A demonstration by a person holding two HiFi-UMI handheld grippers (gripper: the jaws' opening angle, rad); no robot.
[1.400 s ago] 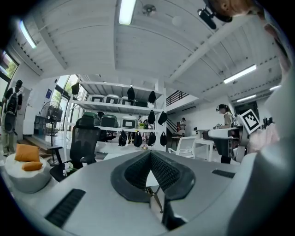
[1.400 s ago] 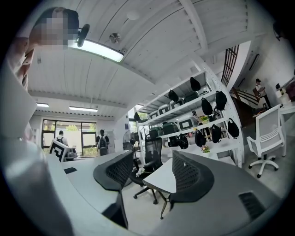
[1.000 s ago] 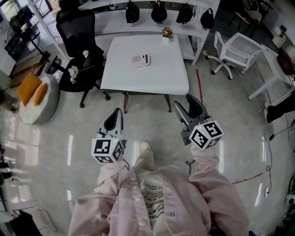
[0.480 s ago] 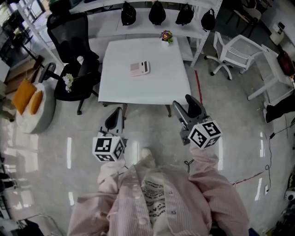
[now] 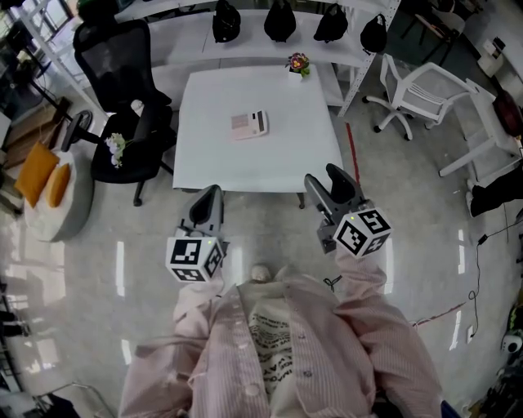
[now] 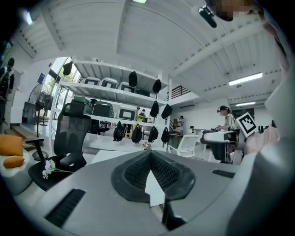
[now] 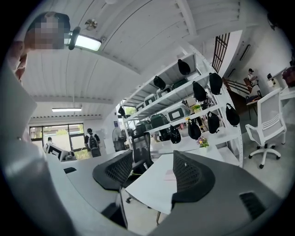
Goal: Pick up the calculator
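White table point(image 5: 270, 163) fills the middle of my head view, so I place everything from it. The calculator point(image 5: 248, 125) lies flat near the middle of the table top, pale pink, with nothing touching it. My left gripper point(image 5: 207, 202) hangs at the table's near edge, toward the left corner. In the left gripper view its two black ribbed pads are pressed together at the tips with nothing between them. My right gripper point(image 5: 327, 186) is at the same near edge, close to the right corner. Its jaws are spread wide, and through the gap in the right gripper view I see only the table top and floor. Both grippers are well apart from the calculator. A small flower pot point(image 5: 297, 63) stands at the table's far edge. A black office chair point(image 5: 122, 82) sits at the table's left side and a white chair point(image 5: 417, 90) stands off to its right. Behind the table, a shelf point(image 5: 188, 42) carries black bags point(image 5: 280, 20).
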